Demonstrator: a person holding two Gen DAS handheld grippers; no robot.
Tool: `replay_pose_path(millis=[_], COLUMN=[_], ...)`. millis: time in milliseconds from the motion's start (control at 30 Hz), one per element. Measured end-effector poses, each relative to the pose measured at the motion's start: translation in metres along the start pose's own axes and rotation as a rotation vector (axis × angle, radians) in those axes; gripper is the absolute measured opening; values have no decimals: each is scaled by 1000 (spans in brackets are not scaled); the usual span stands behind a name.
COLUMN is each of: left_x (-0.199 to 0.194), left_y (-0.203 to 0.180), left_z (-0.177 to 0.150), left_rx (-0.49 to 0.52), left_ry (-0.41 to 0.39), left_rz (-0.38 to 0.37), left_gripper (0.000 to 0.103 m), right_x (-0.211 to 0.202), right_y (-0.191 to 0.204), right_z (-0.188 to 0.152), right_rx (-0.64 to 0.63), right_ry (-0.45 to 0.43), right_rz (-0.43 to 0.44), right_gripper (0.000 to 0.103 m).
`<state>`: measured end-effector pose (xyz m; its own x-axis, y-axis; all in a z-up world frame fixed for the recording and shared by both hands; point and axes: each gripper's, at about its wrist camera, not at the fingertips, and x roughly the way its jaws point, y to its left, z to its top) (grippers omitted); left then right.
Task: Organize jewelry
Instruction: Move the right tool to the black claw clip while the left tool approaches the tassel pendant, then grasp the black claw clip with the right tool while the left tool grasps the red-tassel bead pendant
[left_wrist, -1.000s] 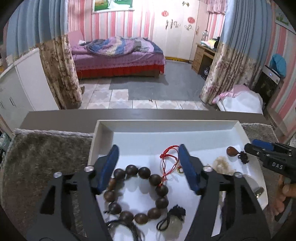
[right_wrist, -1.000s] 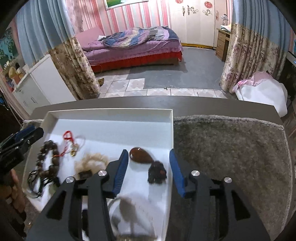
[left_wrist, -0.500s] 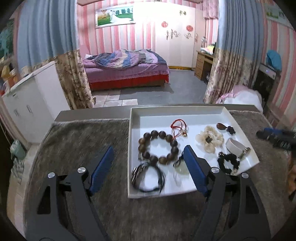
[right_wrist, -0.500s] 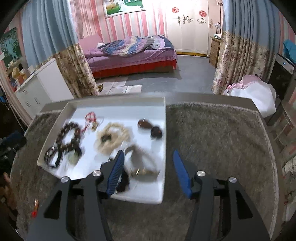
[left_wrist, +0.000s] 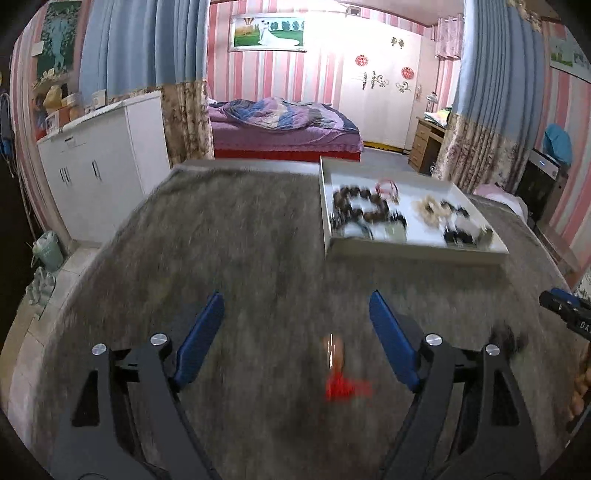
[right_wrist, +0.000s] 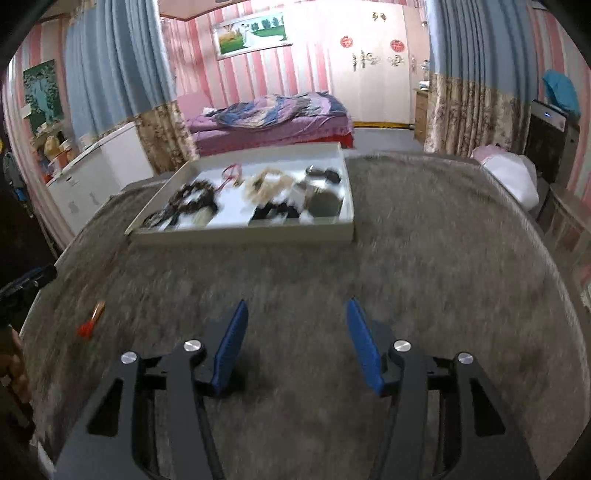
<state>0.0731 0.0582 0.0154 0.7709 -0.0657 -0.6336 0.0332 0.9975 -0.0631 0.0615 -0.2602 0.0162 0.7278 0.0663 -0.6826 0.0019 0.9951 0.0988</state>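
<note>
A grey furry rug (left_wrist: 258, 236) covers the surface, its near edge cut off in both views. A white tray (left_wrist: 413, 253) sits at the far side, well apart from both grippers. The jewelry in it is smeared by blur: a dark bead bracelet (right_wrist: 192, 197), a red cord (right_wrist: 231, 172) and a pale flower piece (right_wrist: 267, 184) can be told, the rest only as dark blobs. The left gripper (left_wrist: 297, 339) has just been opening wider; its blue fingers (left_wrist: 201, 339) stand apart over bare rug. The right gripper (right_wrist: 297, 343) is also open and empty. A small red-tipped piece (left_wrist: 338, 373) lies on the rug near the left gripper, too blurred to name. Only the left view shows a dark blob (left_wrist: 508, 338) at the right.
</note>
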Motion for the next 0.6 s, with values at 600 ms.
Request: replay_pose_path(millis=[600], left_x=[23], left_y=[-10], left_z=[-47], left_rx=[4], left_ry=[125], left_rz=[-34], left_gripper=[85], right_x=[30], right_y=[52], right_z=[-41], right_rx=[-69], right_ry=[94], right_rz=[58], right_gripper=[66])
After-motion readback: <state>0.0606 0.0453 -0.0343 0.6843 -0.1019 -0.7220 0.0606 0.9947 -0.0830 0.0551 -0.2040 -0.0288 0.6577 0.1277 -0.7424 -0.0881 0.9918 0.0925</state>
